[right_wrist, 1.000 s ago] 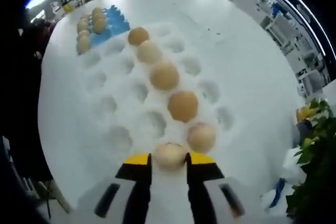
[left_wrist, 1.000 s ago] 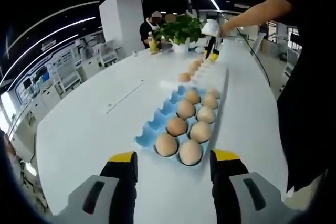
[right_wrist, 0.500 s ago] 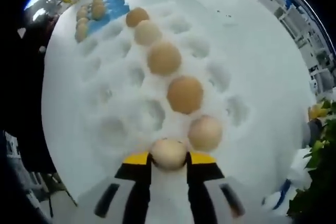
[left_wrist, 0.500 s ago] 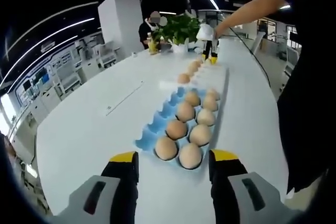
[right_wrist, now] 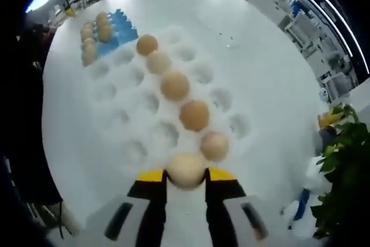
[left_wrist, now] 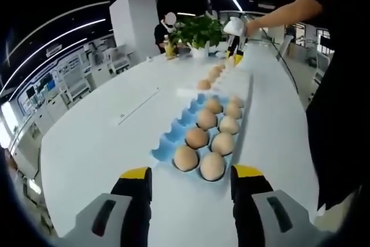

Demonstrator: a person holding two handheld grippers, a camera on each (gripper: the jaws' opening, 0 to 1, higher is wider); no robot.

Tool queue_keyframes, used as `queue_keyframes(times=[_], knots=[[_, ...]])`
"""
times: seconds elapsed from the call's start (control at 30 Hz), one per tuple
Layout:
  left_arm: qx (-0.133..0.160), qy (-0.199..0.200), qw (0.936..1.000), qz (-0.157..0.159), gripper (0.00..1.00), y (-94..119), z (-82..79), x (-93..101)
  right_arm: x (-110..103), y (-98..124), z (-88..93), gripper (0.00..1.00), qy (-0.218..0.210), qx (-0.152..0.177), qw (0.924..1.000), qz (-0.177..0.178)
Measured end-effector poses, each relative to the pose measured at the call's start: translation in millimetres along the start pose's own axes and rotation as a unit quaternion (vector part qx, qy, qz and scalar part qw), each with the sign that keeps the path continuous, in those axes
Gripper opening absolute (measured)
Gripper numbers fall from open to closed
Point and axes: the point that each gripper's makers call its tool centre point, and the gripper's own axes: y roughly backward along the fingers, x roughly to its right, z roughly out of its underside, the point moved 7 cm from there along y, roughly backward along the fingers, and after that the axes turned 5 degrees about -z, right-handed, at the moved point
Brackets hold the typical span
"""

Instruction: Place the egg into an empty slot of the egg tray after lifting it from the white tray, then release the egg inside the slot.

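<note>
Above the white tray [right_wrist: 115,120], I am gripping the egg [right_wrist: 185,169] between my right gripper's [right_wrist: 185,179] clenched jaws; my left gripper [left_wrist: 188,177] is hovering, jaws spread, near the blue egg tray [left_wrist: 173,140].

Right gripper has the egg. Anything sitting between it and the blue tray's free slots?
Nothing visible blocks the way. The right gripper holds the egg above the white tray, whose remaining eggs lie low in their cups. Beyond it the blue egg tray has open slots along one side.
</note>
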Motion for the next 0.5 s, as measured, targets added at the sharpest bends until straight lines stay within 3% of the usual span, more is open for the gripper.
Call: queue_keyframes(times=[0.33,0.5], knots=[[0.007,-0.003,1.0000,-0.003,0.62,-2,-0.8,0.6,-6,4,-3.5,0.25,0.005,0.004,1.0000,-0.001],[0.002,0.001,1.0000,-0.006,0.73,-5,1.2,1.2,-14,6,-10.4,0.25,0.006,0.019,0.9998,-0.006]])
